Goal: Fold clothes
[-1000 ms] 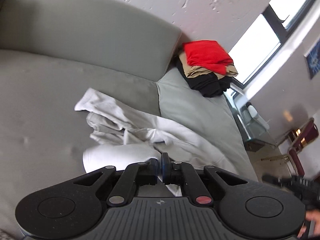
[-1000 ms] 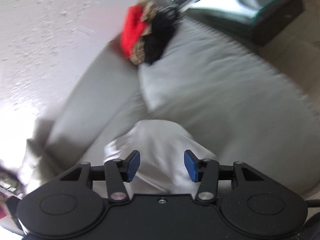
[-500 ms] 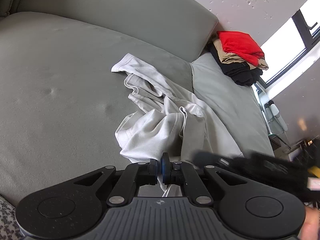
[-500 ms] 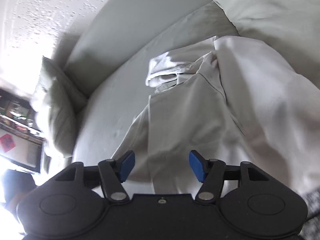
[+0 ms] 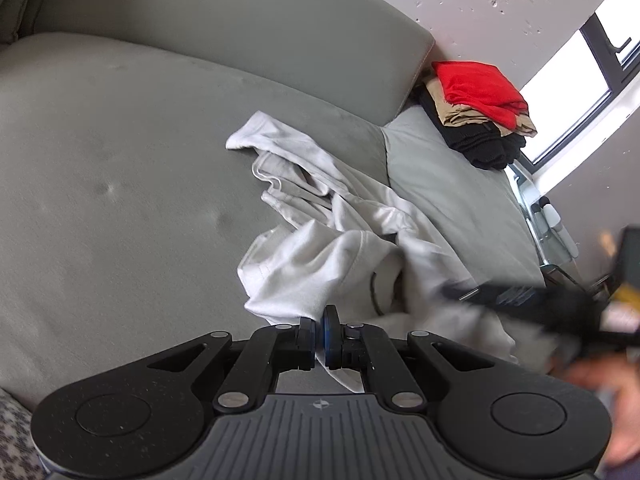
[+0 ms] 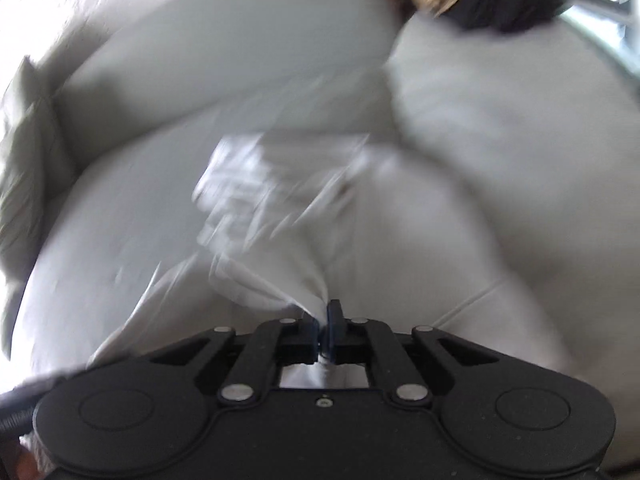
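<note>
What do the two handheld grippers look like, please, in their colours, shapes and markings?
Both are matte black. The left gripper has a ribbed grey body with a small compass-like mark, two round discs, silver pivot pins and blue pads on its fingers. The right gripper has the same shape, with a smooth black body, a centre screw and blue pads. No cables or sleeves are visible.

Garment (image 5: 320, 256): white, plain. Sofa (image 5: 120, 184): grey-green, plain. Folded stack (image 5: 480, 112) at two o'clock: red on top, tan in the middle, black beneath. Grippers: black bodies, blue pads. Fabric (image 5: 16, 440) at seven o'clock: grey-and-white check.
</note>
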